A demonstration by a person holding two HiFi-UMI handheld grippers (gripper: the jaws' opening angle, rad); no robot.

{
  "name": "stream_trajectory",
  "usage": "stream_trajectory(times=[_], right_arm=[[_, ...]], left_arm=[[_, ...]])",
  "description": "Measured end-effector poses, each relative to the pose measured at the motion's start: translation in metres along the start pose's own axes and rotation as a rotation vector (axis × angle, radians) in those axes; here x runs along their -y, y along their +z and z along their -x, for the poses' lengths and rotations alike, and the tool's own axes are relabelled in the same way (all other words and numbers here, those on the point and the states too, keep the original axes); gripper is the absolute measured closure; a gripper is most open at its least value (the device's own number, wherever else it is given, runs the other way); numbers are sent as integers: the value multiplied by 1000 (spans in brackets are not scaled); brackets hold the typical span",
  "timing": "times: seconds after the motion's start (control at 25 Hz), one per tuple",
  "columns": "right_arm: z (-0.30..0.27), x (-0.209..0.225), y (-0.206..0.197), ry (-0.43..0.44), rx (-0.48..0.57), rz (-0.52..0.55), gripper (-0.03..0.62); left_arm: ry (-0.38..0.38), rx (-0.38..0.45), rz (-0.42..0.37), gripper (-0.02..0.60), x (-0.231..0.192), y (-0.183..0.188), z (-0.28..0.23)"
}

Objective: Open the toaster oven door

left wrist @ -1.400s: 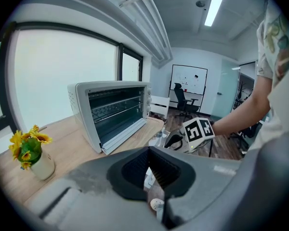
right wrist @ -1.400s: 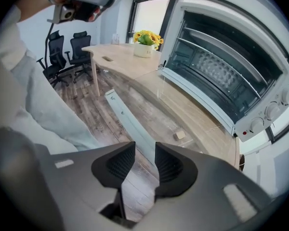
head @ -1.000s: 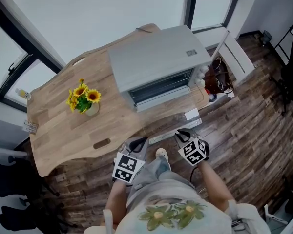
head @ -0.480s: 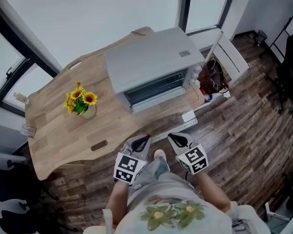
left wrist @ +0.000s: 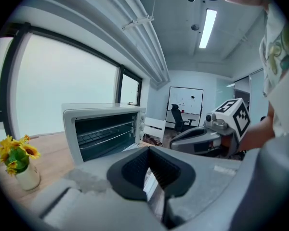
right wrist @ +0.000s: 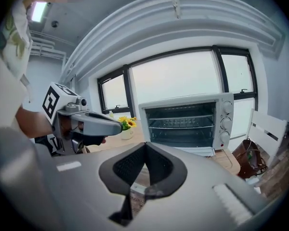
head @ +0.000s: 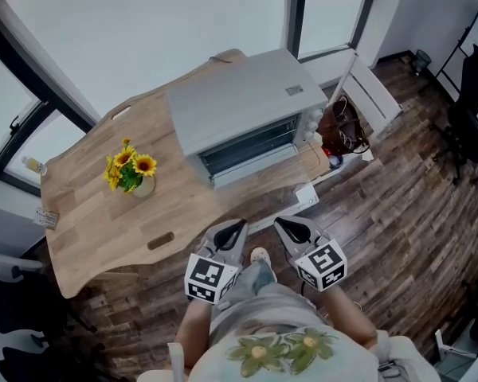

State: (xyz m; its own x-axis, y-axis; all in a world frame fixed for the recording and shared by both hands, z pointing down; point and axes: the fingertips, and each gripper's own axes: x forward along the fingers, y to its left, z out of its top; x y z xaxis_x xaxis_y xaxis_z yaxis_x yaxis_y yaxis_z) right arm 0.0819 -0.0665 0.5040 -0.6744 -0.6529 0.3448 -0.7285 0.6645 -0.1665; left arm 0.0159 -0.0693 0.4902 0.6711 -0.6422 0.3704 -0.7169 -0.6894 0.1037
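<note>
Overhead, the head view alone lays out the pale wooden table with rounded corners (head: 95, 229): the boxy silver toaster oven (head: 239, 102) sits at its far right corner, and a small pale vase of yellow sunflowers (head: 131, 169) stands near the left edge, well apart from it. Both claws hang off the near edge, over the dark plank floor (head: 398, 197) and close to the person's body, side by side but not touching. The grey left gripper (head: 236, 229) and the grey right gripper (head: 284, 226) each carry a marker cube. The right gripper view looks straight at the oven's front: the glass door (right wrist: 198, 151) is dropped down flat, wire racks show in the dark cavity, and three white knobs (right wrist: 225, 121) run down the right panel, a detail the top view barely gives. The same view catches the left claw's closed tip in front of the flowers. The left gripper view sees the oven at an angle, plus a far room with a whiteboard (left wrist: 185, 100) and a black office chair (left wrist: 177, 117). Each claw's own view shows its black pads pressed together with nothing between them.
</note>
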Motion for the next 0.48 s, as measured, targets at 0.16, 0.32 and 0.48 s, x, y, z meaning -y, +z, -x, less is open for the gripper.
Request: stream_trajectory(times=[0.16,0.32,0.48], right_arm=[[3,-3,4,5,13,0,595],[3,-7,7,13,20,-1,595],[8,-10,14,17,32,-8,595]], left_arm=[[-8,2,0,577,3,1,2],[-11,-4,-1,577,4,0,3],[-10,0,4,577,6,3,5]])
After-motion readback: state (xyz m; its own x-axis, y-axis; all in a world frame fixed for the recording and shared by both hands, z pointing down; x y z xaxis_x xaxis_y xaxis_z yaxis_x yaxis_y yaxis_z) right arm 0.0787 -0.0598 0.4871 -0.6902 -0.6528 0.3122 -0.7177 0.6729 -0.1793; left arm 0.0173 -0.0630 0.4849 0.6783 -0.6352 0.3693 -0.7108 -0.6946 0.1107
